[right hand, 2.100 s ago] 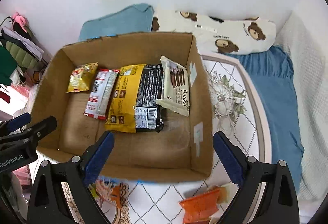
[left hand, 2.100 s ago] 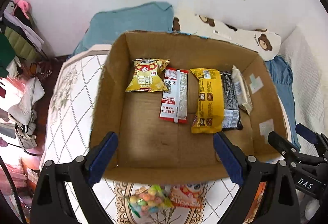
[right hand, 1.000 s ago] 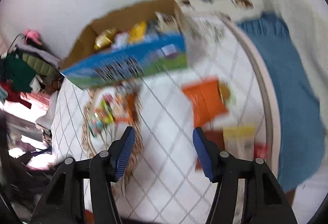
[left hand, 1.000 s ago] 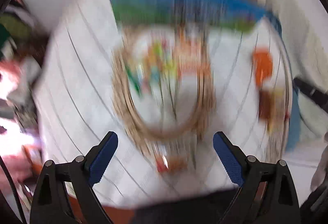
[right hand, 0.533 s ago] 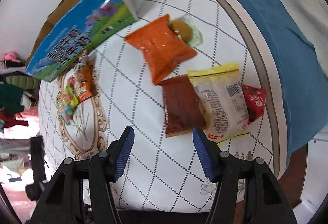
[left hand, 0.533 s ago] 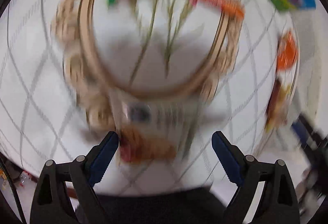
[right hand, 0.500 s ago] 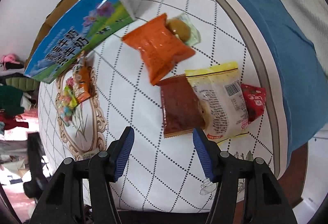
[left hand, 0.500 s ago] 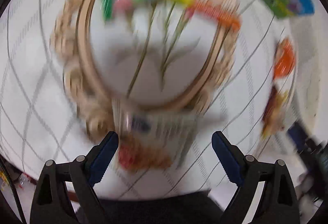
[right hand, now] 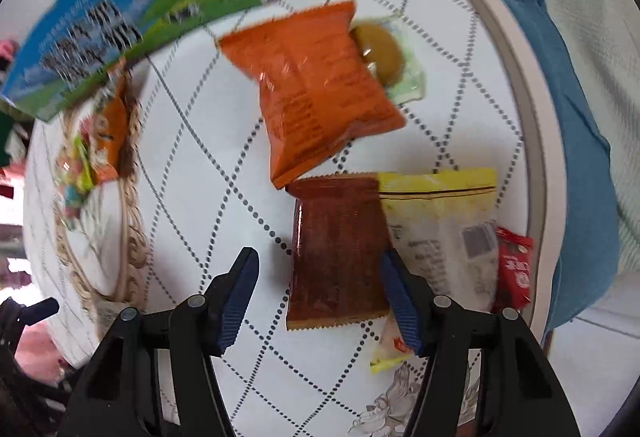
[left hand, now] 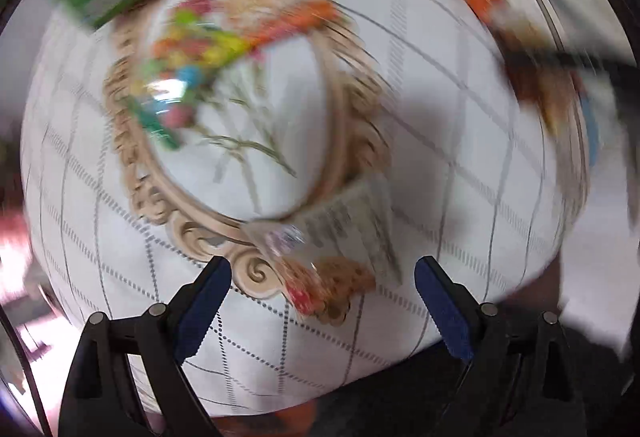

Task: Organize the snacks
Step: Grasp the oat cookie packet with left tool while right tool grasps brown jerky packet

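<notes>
Your right gripper (right hand: 318,291), jaws apart and empty, straddled the brown packet (right hand: 336,253); its right finger (right hand: 400,301) overlapped the yellow-topped packet (right hand: 444,225), so closing could have snagged both.

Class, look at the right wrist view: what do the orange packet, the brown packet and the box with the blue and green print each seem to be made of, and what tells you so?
Orange packet: glossy plastic film, likely; bright glints and creases.
Brown packet: shiny plastic or foil film; streaky sheen, zigzag-cut sealed ends.
Box: printed cardboard, probably; flat stiff panel, brown edge at one end.
</notes>
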Action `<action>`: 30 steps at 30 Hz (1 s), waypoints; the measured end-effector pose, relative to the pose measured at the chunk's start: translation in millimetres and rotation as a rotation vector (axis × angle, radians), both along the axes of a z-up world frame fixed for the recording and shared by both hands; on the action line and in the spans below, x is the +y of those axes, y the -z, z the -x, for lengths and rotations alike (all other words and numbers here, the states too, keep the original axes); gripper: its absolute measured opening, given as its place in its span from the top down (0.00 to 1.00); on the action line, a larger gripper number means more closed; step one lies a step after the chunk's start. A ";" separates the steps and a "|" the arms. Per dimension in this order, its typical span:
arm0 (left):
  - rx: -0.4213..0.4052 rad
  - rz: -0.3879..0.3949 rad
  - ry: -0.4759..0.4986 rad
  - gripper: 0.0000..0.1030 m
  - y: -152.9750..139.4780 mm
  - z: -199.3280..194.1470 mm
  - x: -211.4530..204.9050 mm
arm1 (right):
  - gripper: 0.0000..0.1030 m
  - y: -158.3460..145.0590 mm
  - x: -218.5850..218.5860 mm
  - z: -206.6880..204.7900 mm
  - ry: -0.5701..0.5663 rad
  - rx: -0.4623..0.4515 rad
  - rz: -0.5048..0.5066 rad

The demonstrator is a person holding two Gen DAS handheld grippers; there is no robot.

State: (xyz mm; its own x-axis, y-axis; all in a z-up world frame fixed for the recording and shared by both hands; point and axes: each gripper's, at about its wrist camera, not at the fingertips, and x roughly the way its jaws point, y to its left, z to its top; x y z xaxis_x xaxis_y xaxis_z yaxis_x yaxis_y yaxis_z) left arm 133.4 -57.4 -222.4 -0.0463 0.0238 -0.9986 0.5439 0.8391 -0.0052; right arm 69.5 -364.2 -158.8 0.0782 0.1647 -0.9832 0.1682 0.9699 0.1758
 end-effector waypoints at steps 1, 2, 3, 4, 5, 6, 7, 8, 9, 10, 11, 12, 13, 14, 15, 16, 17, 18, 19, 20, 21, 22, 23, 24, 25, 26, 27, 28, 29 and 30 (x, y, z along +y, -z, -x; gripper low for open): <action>-0.001 -0.043 0.081 0.09 5.0 8.6 -6.4 | 0.37 3.5 2.5 -1.8 -0.009 0.009 0.011; -0.013 -0.094 0.159 0.09 10.9 17.5 -14.8 | 0.37 5.6 4.3 -2.7 -0.017 0.015 0.020; -0.028 -0.148 0.237 0.09 18.3 25.4 -22.1 | 0.37 7.7 6.3 -3.7 -0.027 0.019 0.028; -0.039 -0.190 0.294 0.09 25.9 30.5 -29.1 | 0.37 9.4 8.3 -4.7 -0.035 0.021 0.039; -0.050 -0.221 0.322 0.09 32.3 31.7 -33.5 | 0.37 11.1 10.0 -5.9 -0.043 0.022 0.058; -0.063 -0.244 0.329 0.09 38.0 29.2 -36.8 | 0.37 12.2 11.0 -6.4 -0.048 0.021 0.068; -0.072 -0.252 0.316 0.09 41.3 23.7 -38.7 | 0.37 13.5 10.7 -7.0 -0.048 0.022 0.072; -0.080 -0.248 0.283 0.09 42.9 16.3 -39.1 | 0.37 14.6 10.1 -7.5 -0.044 0.023 0.074; -0.090 -0.234 0.215 0.09 42.0 3.0 -38.1 | 0.37 15.4 10.1 -7.9 -0.042 0.024 0.075; -0.096 -0.220 0.166 0.09 41.2 -4.6 -38.2 | 0.37 16.1 10.3 -8.5 -0.042 0.026 0.078; -0.101 -0.199 0.100 0.09 36.9 -18.9 -37.6 | 0.37 18.0 9.7 -8.5 -0.042 0.024 0.082; -0.101 -0.165 0.012 0.09 33.5 -32.8 -31.7 | 0.37 18.7 9.4 -8.9 -0.039 0.024 0.082; -0.093 -0.148 -0.038 0.09 32.5 -40.5 -26.9 | 0.37 19.6 9.5 -9.3 -0.035 0.025 0.082; -0.074 -0.124 -0.114 0.09 31.6 -50.7 -19.4 | 0.37 20.0 10.0 -9.0 -0.030 0.024 0.081; -0.055 -0.100 -0.163 0.09 30.4 -56.4 -13.6 | 0.37 21.6 13.2 -10.1 -0.028 0.023 0.080; -0.020 -0.058 -0.215 0.09 28.5 -61.8 -7.5 | 0.37 21.2 15.3 -9.7 -0.032 0.023 0.072; 0.011 -0.020 -0.258 0.09 25.8 -65.0 -2.3 | 0.37 23.2 23.6 -8.7 -0.044 0.027 0.065; 0.029 0.005 -0.286 0.09 22.9 -66.1 1.2 | 0.37 21.9 29.8 -6.8 -0.068 0.031 0.053; 0.043 0.031 -0.309 0.09 19.1 -65.7 4.1 | 0.37 19.1 34.5 -4.4 -0.089 0.027 0.041; 0.051 0.045 -0.320 0.09 16.1 -66.4 9.1 | 0.37 15.5 37.1 -1.3 -0.097 0.019 0.023; 0.055 0.052 -0.321 0.09 13.9 -63.3 8.1 | 0.37 13.3 36.3 0.7 -0.087 0.015 0.005; 0.059 0.056 -0.318 0.09 13.2 -59.6 7.1 | 0.37 11.1 31.1 2.7 -0.050 0.011 -0.023; 0.066 0.051 -0.310 0.09 15.7 -56.7 4.1 | 0.37 10.0 25.9 3.4 -0.019 0.006 -0.036; 0.081 0.040 -0.300 0.09 21.8 -54.3 1.3 | 0.37 9.5 20.7 3.1 0.012 -0.001 -0.037; 0.101 0.032 -0.298 0.09 28.3 -51.1 -0.7 | 0.36 10.0 15.9 1.9 0.034 -0.006 -0.029; 0.129 0.027 -0.304 0.09 35.6 -49.4 -2.2 | 0.37 11.8 11.3 0.2 0.060 -0.009 -0.020; 0.159 0.026 -0.318 0.09 45.5 -51.0 -1.9 | 0.37 14.9 8.8 -2.5 0.077 -0.006 -0.018; 0.187 0.037 -0.337 0.10 53.5 -56.0 -2.4 | 0.37 17.8 8.6 -6.4 0.079 0.002 -0.010; 0.213 0.063 -0.367 0.10 60.3 -57.0 -4.9 | 0.37 23.7 9.1 -10.7 0.077 0.013 0.003; 0.207 0.071 -0.387 0.11 63.3 -60.3 -3.0 | 0.37 30.4 10.1 -13.7 0.078 0.028 0.002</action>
